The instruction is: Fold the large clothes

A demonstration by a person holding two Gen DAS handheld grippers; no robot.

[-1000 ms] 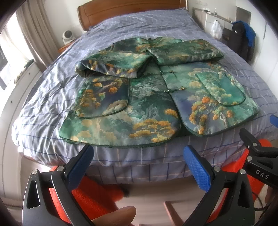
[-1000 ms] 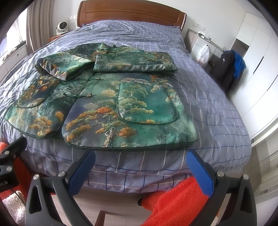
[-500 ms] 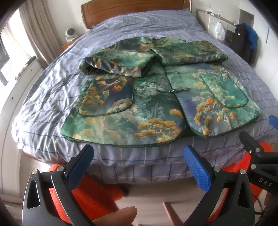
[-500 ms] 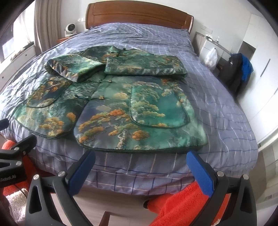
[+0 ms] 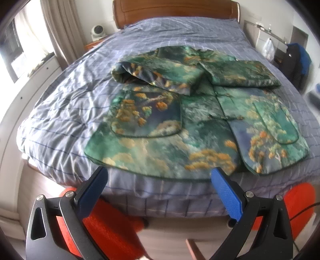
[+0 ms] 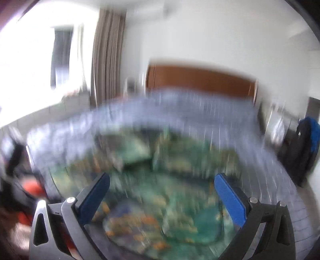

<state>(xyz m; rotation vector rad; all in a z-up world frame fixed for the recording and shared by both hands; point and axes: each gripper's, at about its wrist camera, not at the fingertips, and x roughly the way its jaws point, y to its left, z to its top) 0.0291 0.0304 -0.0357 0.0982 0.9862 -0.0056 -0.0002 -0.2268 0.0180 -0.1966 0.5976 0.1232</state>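
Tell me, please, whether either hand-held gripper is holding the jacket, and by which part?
Nothing is held: the left hand-held gripper and right hand-held gripper are both open, with the jacket lying free on the bed.

Bare bedspread [image 5: 66, 112] left of jacket [image 5: 170, 144]; headboard [image 5: 176, 10] behind.

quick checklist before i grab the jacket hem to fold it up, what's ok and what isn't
1. Left gripper open and empty: ok.
2. Right gripper open and empty: ok.
3. Both sleeves folded across the jacket chest: ok.
4. Near hem flat on the bed and in front of the left gripper: ok.
5. Right wrist view sharp enough to aim at the hem: not ok, heavily blurred.
6. Right gripper's distance to the hem: cannot tell.
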